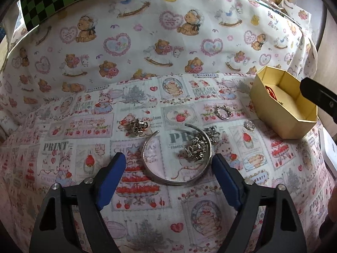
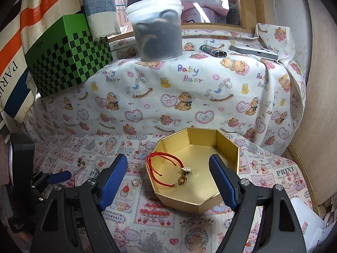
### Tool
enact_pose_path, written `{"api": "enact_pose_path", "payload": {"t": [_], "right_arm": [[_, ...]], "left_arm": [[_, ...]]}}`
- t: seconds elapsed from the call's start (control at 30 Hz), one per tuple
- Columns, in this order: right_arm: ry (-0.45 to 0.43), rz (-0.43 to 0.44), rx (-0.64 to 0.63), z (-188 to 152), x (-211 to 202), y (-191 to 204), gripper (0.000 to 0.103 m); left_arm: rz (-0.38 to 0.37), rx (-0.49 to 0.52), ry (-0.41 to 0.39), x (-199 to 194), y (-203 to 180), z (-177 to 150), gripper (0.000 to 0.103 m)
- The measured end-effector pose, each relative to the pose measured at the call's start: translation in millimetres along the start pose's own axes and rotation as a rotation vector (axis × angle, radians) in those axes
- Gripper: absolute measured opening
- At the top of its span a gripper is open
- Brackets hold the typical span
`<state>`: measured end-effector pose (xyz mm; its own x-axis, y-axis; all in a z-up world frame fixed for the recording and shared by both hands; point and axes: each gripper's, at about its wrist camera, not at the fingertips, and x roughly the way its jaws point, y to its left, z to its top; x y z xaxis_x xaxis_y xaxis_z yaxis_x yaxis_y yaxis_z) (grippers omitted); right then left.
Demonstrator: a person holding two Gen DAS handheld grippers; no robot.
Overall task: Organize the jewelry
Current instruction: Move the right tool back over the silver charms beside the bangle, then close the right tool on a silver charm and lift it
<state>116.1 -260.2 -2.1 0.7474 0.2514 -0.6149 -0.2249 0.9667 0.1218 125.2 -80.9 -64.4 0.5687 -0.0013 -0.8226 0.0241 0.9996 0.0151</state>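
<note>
A silver open bangle (image 1: 175, 179) lies on the printed cloth between the fingertips of my open left gripper (image 1: 168, 164). A silver chain heap (image 1: 198, 146) lies inside the bangle. A silver cluster (image 1: 139, 126) lies to its far left, a ring (image 1: 223, 111) and a small ring (image 1: 249, 125) to its far right. The gold octagonal box (image 1: 280, 113) stands at the right. In the right wrist view my open right gripper (image 2: 168, 165) hovers just before the box (image 2: 227, 149), which holds a red cord bracelet (image 2: 166, 168) with a gold charm.
A raised ledge under bear-print cloth (image 2: 189, 80) runs behind the work area, bearing a green checkered box (image 2: 69, 59), a plastic tub (image 2: 158, 33), a lighter (image 2: 213, 51) and a grey device (image 2: 252, 51). A small ring (image 2: 135, 182) lies left of the box.
</note>
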Motion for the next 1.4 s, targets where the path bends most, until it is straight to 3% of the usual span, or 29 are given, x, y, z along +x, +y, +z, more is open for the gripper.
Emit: {"api": "enact_pose_path", "payload": {"t": [0.03, 0.3, 0.47, 0.53, 0.8, 0.93, 1.1, 1.3, 1.4], "right_arm": [[0.001, -0.001, -0.002, -0.1, 0.2, 0.1, 0.081], [0.001, 0.001, -0.001, 0.1, -0.2, -0.3, 0.081], [-0.005, 0.001, -0.003, 0.2, -1.6, -0.3, 0.081], [-0.005, 0.006, 0.000, 0.0, -1.9, 0.0, 0.081], [-0.027, 0.029, 0.000, 0.3, -7.6, 2.2, 0.081], [-0.054, 0.059, 0.011, 0.6, -13.5, 4.0, 0.081], [-0.077, 0.093, 0.016, 5.5, -24.5, 12.3, 0.081], [0.040, 0.239, -0.031, 19.1, -8.2, 51.1, 0.081], [0.104, 0.256, -0.104, 16.7, 14.7, 81.6, 0.069]], "left_arm": [[-0.002, 0.004, -0.009, 0.3, -1.1, -2.2, 0.065], [-0.034, 0.006, 0.009, -9.2, 6.9, -0.8, 0.064], [-0.119, -0.062, -0.002, -26.0, 30.0, 4.5, 0.064], [-0.177, -0.106, -0.019, -33.6, 41.5, 7.7, 0.064], [-0.205, -0.153, -0.188, -76.5, 70.6, 14.8, 0.064], [-0.177, -0.157, -0.279, -95.7, 79.9, 16.9, 0.064], [-0.180, -0.157, -0.286, -98.8, 88.5, 21.4, 0.064], [-0.162, -0.200, -0.285, -97.6, 104.3, 20.9, 0.064], [-0.114, -0.221, -0.278, -93.2, 112.2, 22.1, 0.064]]}}
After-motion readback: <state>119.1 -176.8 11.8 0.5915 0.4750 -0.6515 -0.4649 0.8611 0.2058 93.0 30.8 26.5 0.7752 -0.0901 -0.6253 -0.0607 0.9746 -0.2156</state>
